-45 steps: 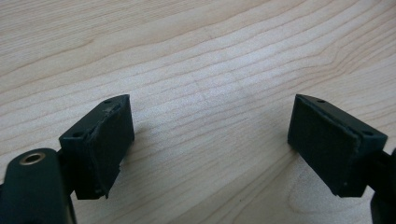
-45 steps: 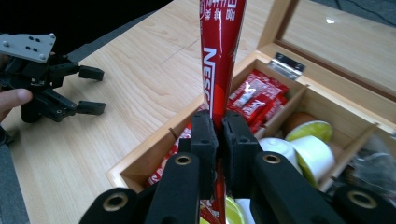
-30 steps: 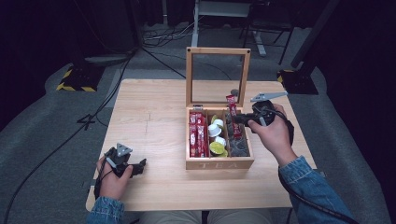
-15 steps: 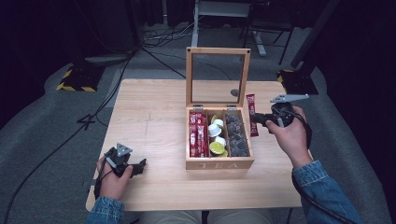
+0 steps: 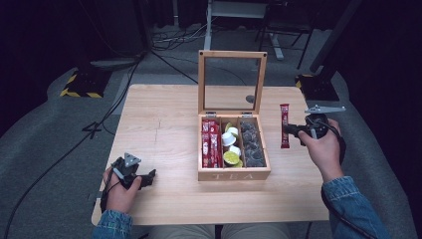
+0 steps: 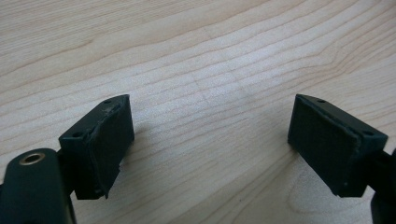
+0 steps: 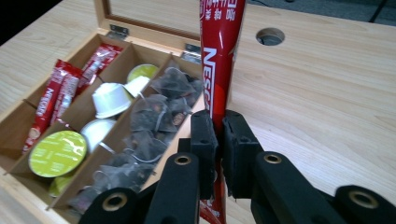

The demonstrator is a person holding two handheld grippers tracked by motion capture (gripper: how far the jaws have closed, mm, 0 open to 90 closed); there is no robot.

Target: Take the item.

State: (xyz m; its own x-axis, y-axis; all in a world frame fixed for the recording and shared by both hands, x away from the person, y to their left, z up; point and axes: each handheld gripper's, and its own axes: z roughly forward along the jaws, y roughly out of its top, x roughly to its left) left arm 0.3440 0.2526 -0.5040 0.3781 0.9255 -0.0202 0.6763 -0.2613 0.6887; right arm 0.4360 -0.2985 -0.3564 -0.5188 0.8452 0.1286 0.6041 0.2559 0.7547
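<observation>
- The right gripper [image 5: 291,130] is clamped on a red coffee stick sachet [image 5: 284,125], its jaws pinching the packet near its lower end; in the right gripper view the sachet [image 7: 218,60] stands up tall between the pads.
- The sachet hangs over bare table [image 5: 164,124] between the tea box [image 5: 234,174] and the table's right edge, apart from the box wall.
- The left gripper [image 5: 142,179] rests near the table's front left corner, jaws apart with nothing between them; the left gripper view has bare wood under its pads [image 6: 109,140].
- The box stands open at the middle of the table, lid [image 5: 232,82] upright. Its left compartment holds more red sachets [image 5: 210,142], the middle one capsules [image 5: 230,149], the right one dark tea bags [image 5: 251,144].
- Risk, as I judge it: the grip sits low on a long, limp packet, so the free end could flop or swing and land askew when set down.
- A thin foil packet could also slip through the pads if the hand tilts or jolts.
- Releasing too close to the right edge could let the sachet slide off the table.
- Swinging back toward the box could knock the upright lid or snag the box wall.
- A cable hole [image 5: 250,98] lies behind the box; a packet end could catch there.
</observation>
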